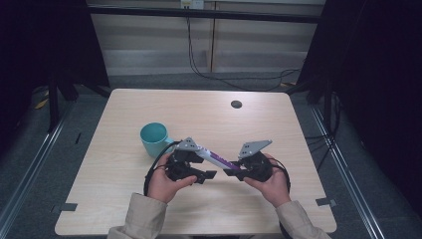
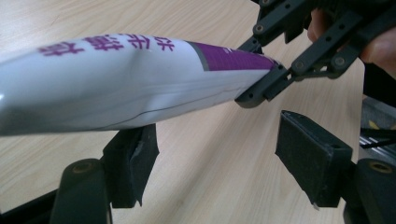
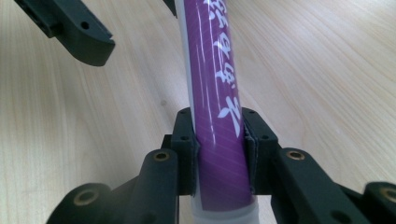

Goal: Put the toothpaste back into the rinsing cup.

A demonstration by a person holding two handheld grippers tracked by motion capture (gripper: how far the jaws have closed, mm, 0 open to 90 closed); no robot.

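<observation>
Pale wood grain covers the worktop (image 1: 124, 164), which carries a teal mug (image 1: 154, 139) left of centre, standing upright with its mouth open to the camera. Just right of the mug and nearer the person, the left hand (image 1: 163, 183) holds the left gripper (image 1: 205, 169), its grey three-cornered plate tilted on top. In the left gripper view its jaws stand wide apart: one pad (image 2: 314, 157) sits clear at the right, the other lies under the body of a white and purple tube (image 2: 130, 88), and I cannot tell whether that pad touches it. The tube (image 1: 218, 160) spans the gap between the two grippers above the worktop, white at the left end with purple lettering, purple toward the right. Its right end is clamped by the right gripper (image 1: 235, 170), held in the right hand (image 1: 273, 183). In the right gripper view the right gripper's (image 3: 220, 149) jaws are pressed against both sides of the tube's (image 3: 217, 93) purple band, near its pale crimped end. The left gripper view shows the right gripper (image 2: 266, 88) pinching the tube's far tip. Beige sleeves (image 1: 144, 216) enter from the bottom edge. A small dark round hole (image 1: 236, 104) marks the worktop's far right part, well apart from everything.
</observation>
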